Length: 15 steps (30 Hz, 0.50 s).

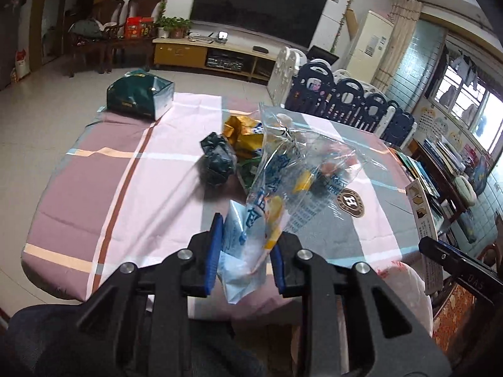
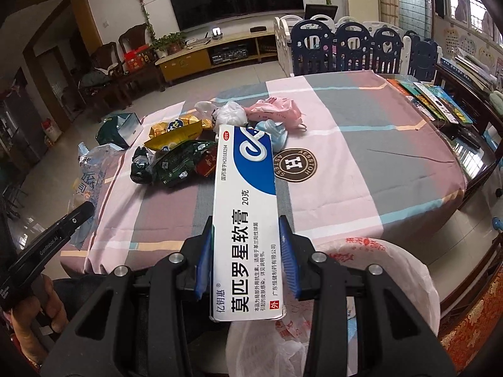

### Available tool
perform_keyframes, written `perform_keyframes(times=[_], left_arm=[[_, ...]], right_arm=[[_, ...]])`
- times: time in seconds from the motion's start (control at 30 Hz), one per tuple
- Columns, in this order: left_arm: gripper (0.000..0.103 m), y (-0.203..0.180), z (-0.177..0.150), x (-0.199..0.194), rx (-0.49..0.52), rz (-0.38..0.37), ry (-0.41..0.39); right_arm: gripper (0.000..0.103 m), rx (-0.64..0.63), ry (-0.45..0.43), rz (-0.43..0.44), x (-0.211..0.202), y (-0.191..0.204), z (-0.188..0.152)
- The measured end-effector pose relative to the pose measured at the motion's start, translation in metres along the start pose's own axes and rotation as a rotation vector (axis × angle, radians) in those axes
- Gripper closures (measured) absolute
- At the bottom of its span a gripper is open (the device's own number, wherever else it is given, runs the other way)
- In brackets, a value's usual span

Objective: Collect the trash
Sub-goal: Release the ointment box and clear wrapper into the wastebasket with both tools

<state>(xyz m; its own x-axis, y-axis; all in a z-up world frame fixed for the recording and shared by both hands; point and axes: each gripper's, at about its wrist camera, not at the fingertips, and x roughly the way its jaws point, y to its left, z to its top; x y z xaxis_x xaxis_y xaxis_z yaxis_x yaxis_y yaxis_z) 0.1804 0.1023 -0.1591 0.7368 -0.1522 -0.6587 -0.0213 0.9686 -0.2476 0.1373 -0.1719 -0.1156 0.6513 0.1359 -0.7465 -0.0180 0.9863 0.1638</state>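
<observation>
Near the cloth-covered table's (image 2: 361, 188) front edge, bare cloth lies right of the wrapper pile (image 2: 176, 157); the left gripper (image 1: 245, 251) clamps a clear printed plastic bag (image 1: 283, 182) above it; the right gripper (image 2: 245, 251), tilted downward, grips a white-and-blue ointment box (image 2: 245, 220) over a white plastic bag (image 2: 393, 282).

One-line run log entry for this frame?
left gripper: shut on clear plastic bag | right gripper: shut on ointment box | white trash bag: open below | wrappers: on table
</observation>
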Motion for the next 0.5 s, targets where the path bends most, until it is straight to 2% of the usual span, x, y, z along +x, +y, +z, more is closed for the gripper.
perform_keyframes(times=[0.17, 0.3, 0.47, 0.5], left_arm=[[0.074, -0.031, -0.011, -0.009, 0.059, -0.086, 0.035], [0.074, -0.066, -0.022, -0.013, 0.14, -0.155, 0.065], [0.074, -0.107, -0.039, -0.013, 0.209, -0.266, 0.134], [0.074, -0.114, -0.044, -0.012, 0.222, -0.283, 0.15]], right_arm=[[0.064, 0.008, 0.029, -0.041, -0.024, -0.033, -0.025], [0.064, 0.013, 0.103, -0.089, -0.023, -0.058, -0.062], [0.063, 0.117, 0.281, -0.075, 0.005, -0.088, -0.111], [0.059, 0.126, 0.327, -0.072, 0.011, -0.089, -0.118]])
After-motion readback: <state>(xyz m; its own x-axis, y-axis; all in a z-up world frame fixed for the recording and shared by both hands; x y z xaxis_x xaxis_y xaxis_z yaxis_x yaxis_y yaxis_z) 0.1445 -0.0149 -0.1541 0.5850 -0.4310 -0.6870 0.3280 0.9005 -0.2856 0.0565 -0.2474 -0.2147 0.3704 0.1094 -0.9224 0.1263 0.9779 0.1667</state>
